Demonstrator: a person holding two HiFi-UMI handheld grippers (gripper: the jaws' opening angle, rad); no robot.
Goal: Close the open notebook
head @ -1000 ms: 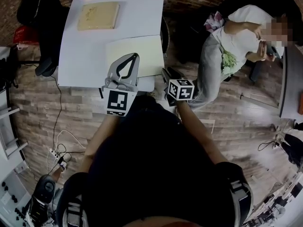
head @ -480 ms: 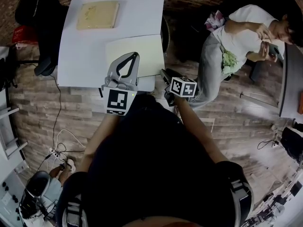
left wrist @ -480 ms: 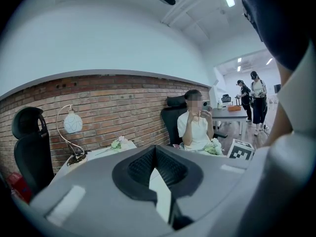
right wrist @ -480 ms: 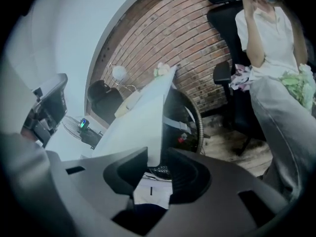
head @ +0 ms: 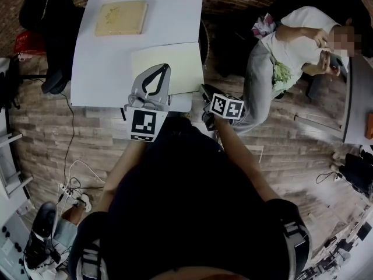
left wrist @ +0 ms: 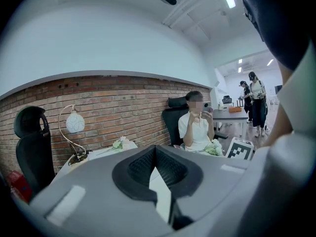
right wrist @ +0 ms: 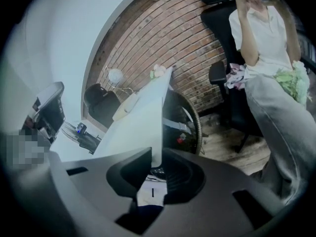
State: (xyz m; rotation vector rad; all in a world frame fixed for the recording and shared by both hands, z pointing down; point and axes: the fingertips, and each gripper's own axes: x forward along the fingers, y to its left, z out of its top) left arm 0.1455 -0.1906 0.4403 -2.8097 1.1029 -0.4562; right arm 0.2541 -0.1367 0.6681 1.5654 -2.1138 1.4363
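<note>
A pale cream notebook [head: 185, 69] lies flat on the near right corner of the white table [head: 105, 69]. My left gripper [head: 168, 67] reaches over the notebook's near left part, its tips meeting. In the left gripper view the left gripper [left wrist: 155, 148] is shut, with nothing seen gripped. My right gripper [head: 204, 88] sits at the table's right edge, by the notebook's near right corner. In the right gripper view its jaws [right wrist: 157, 157] have just been closing and still show a gap. A pale edge [right wrist: 159, 127], table or notebook I cannot tell, runs down between them.
A tan board [head: 121, 18] lies at the table's far side. A person [head: 285, 51] sits on a chair to the right, close to the table. A black chair [head: 52, 16] stands at the left, and cables [head: 73, 185] run across the wood floor.
The right gripper's marker cube has rolled a little and shifted slightly right. The left gripper has stayed put. The seated person's arms have moved.
</note>
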